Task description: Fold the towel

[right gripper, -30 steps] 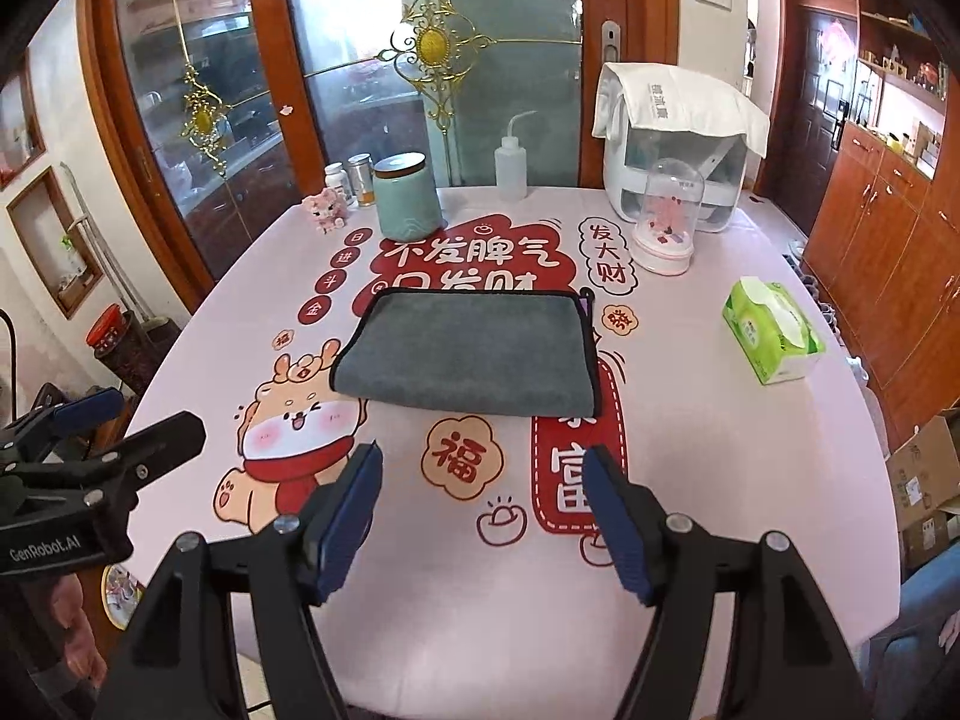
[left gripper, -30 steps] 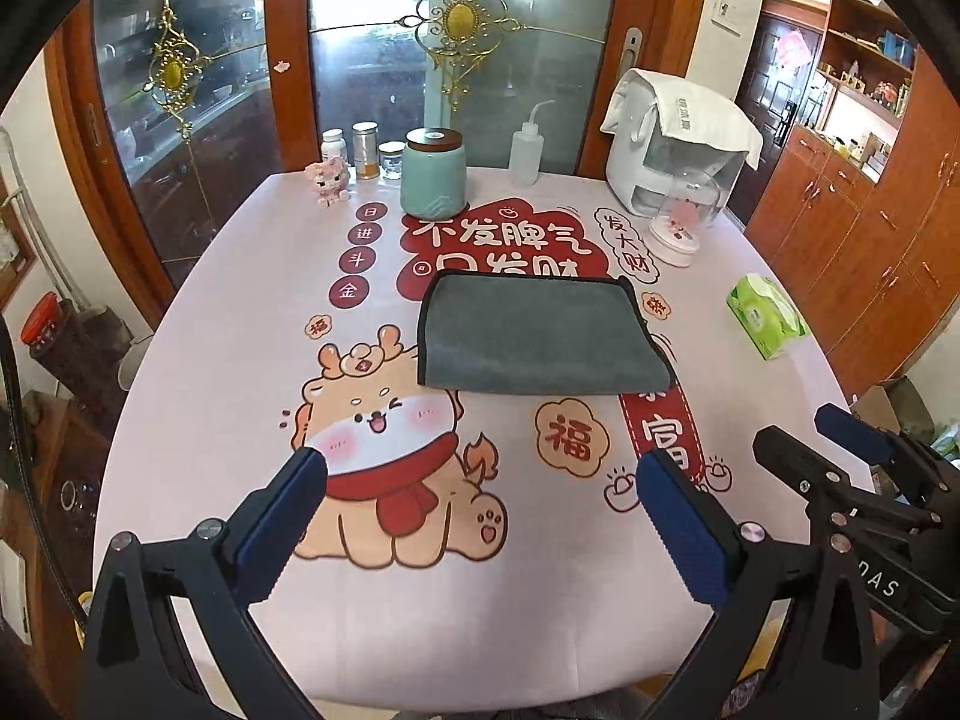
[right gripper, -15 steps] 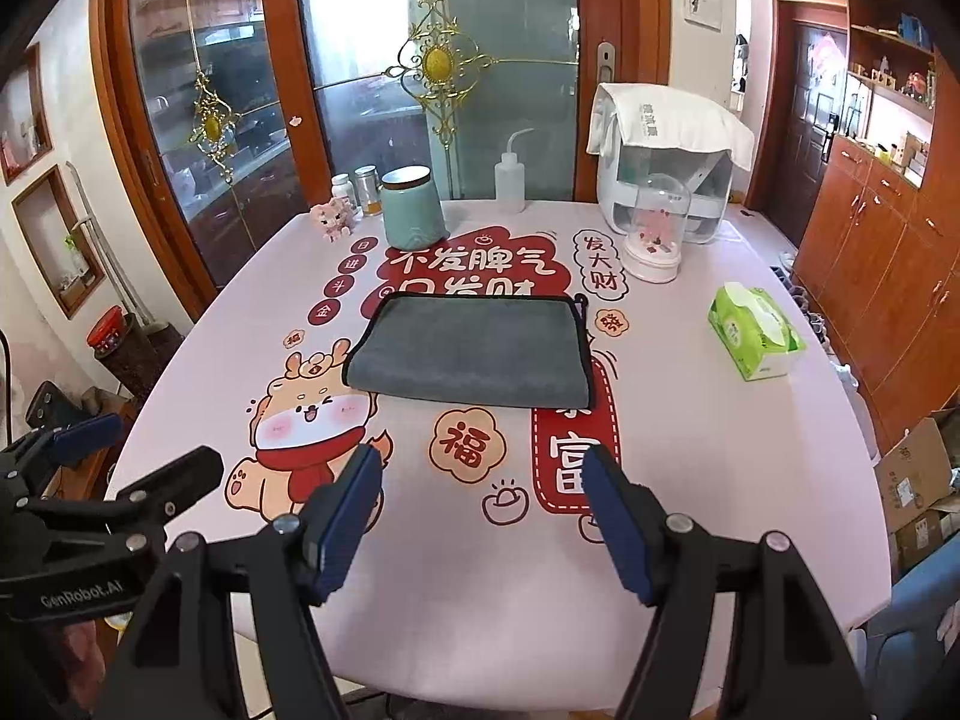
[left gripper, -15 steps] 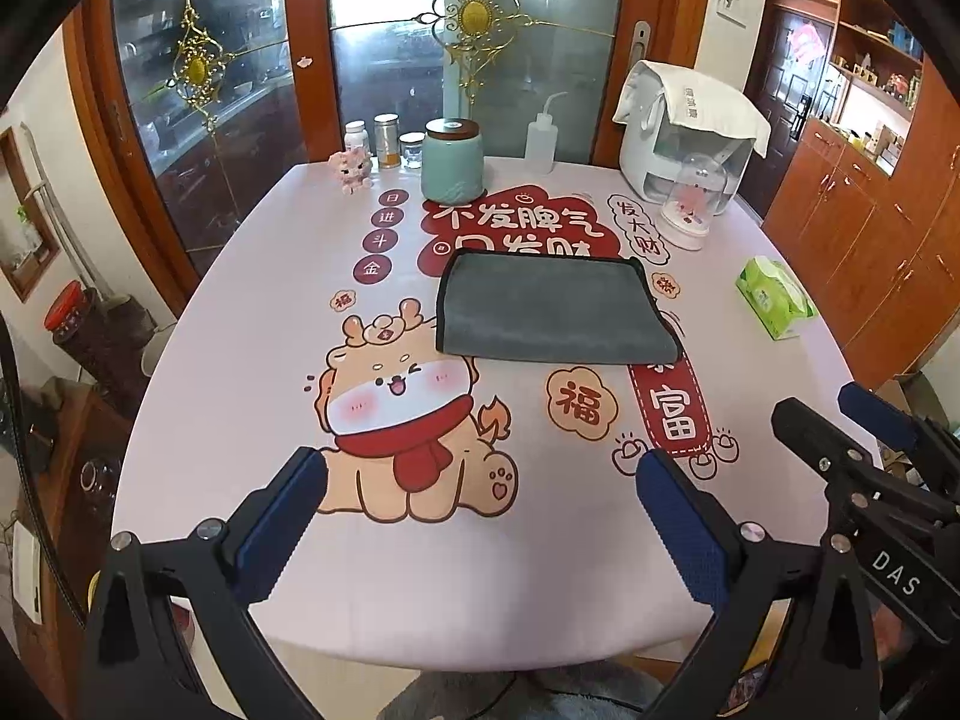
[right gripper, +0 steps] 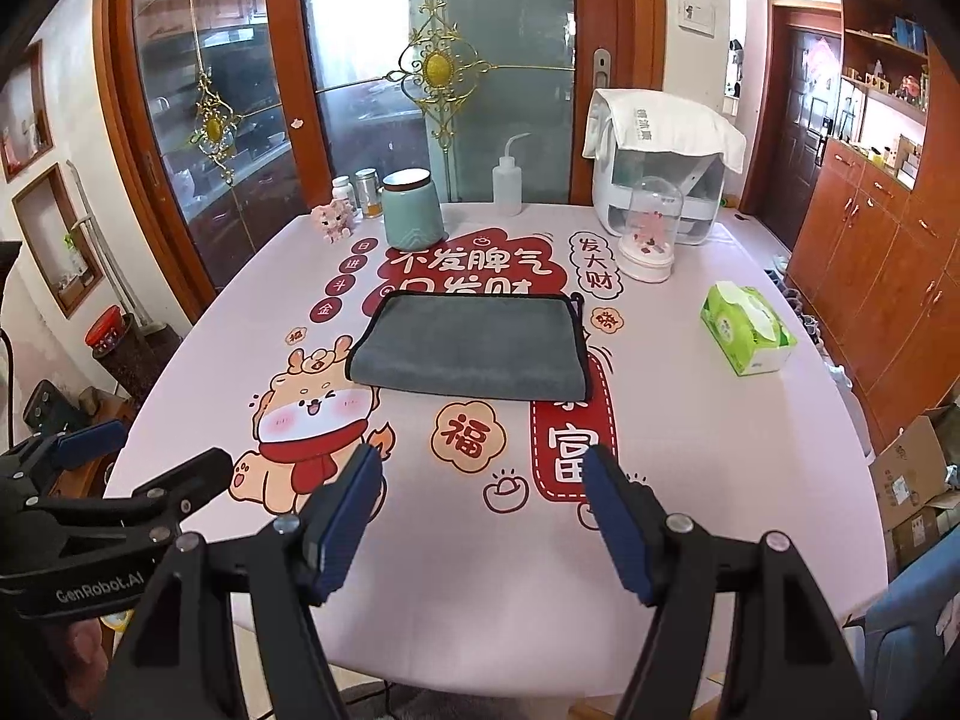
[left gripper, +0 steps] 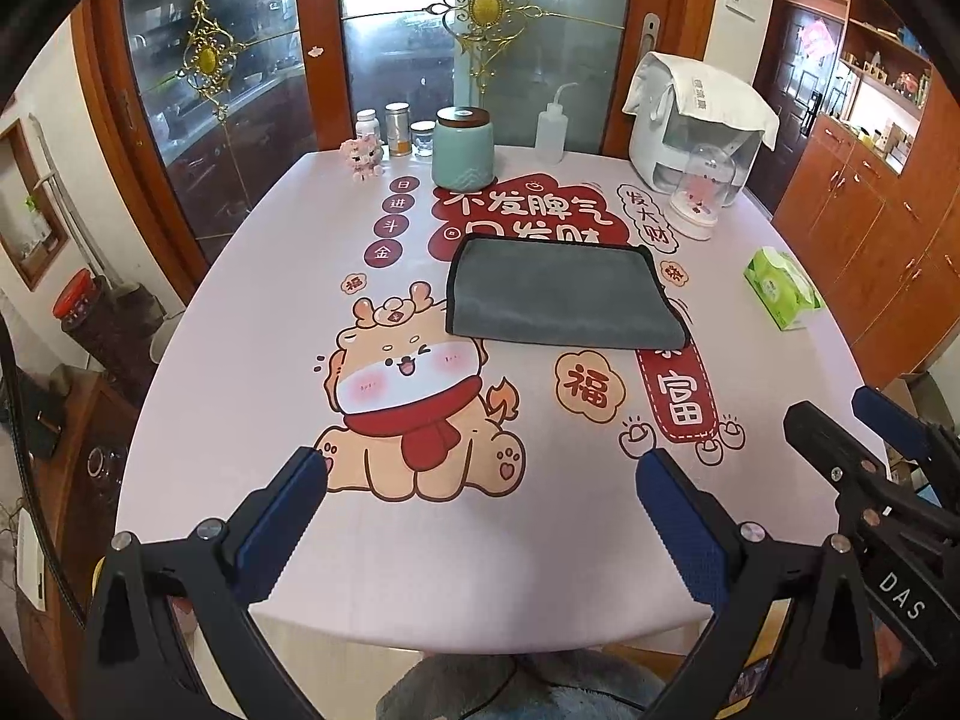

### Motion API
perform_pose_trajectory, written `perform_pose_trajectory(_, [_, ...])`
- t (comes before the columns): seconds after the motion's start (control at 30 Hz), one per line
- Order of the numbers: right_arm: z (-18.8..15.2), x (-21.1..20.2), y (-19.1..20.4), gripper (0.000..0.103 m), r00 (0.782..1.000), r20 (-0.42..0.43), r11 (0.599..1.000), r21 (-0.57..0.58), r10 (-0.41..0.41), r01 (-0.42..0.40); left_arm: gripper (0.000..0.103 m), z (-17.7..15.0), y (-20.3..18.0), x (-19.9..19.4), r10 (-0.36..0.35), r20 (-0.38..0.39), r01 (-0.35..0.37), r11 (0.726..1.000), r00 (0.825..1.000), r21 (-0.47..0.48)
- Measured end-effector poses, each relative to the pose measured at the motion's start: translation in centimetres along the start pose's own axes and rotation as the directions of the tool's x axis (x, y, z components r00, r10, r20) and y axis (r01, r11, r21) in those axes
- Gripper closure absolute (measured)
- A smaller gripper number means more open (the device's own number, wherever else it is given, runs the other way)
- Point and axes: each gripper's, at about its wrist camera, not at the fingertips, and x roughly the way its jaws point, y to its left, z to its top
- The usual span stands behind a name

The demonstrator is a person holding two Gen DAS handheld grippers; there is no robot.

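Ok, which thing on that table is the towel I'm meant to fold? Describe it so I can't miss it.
Start at the pink table with the cartoon print. The towel lies flat near its middle, just beyond the open left gripper and right gripper. It is the only dark grey cloth rectangle with black trim; the jar, bottle and tissue box stand apart from it.
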Motion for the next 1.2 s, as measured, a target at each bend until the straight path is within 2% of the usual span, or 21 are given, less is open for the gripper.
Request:
perform_pose_trajectory(0.5, [-0.5, 0.1, 0.6, 0.033, 1.000, -0.016, 1.000, 0.001, -0.008, 0.008, 0.001, -1.1, -0.1, -0.2, 0.013, -0.006, -0.013, 1.000, 1.000, 0.009])
perform_pose_trajectory(1.2, [-0.5, 0.3, 1.1, 0.033, 1.000, -0.024, 1.000, -0.008, -0.015, 0.014, 0.001, -0.9, 0.1, 0.3, 0.048, -0.018, -0.048, 0.999, 0.999, 0.004])
